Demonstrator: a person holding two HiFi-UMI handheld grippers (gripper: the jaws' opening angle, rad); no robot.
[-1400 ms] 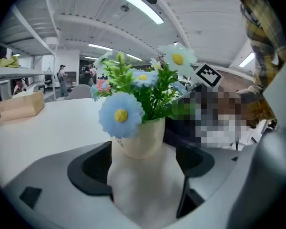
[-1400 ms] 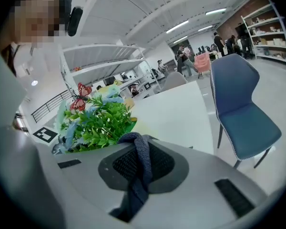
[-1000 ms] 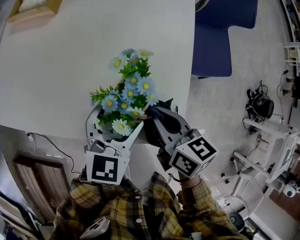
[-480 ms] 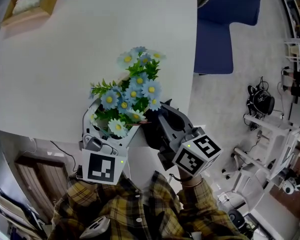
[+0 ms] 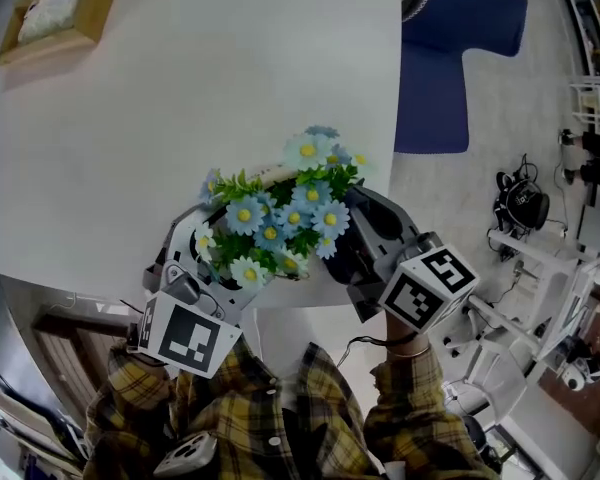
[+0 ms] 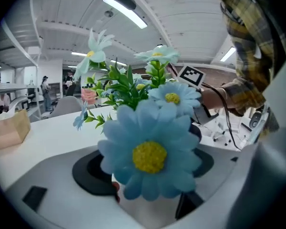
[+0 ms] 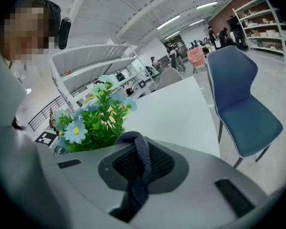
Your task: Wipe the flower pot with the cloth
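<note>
Your right gripper point(image 7: 139, 178) is pinching the cloth point(image 7: 137, 149). Its jaws are pressing together on a dark fold, and a loop is standing up past the tips. Your left gripper point(image 6: 148, 194) is clamping what looks like the white pot point(image 6: 150, 213) low between its jaws, with the flowers point(image 6: 150, 154) crowding right over them.

In the head view the pot is sitting under the flowers point(image 5: 285, 218) in the left gripper point(image 5: 215, 260), over the near edge of the bench point(image 5: 180, 88). The blooms are leaning toward the right gripper point(image 5: 352, 258), which is lying just beside them. I cannot tell whether the cloth is touching the pot wall, because the petals are hiding it.

To wipe well, you are wanting a broad face of cloth on the wall rather than the jaw tips. So you are best leading with that loose loop and pressing lightly. You are also wanting the left grip firm while you are turning the pot to bring fresh wall round. Working below the foliage is likely sparing the stems from snagging.
</note>
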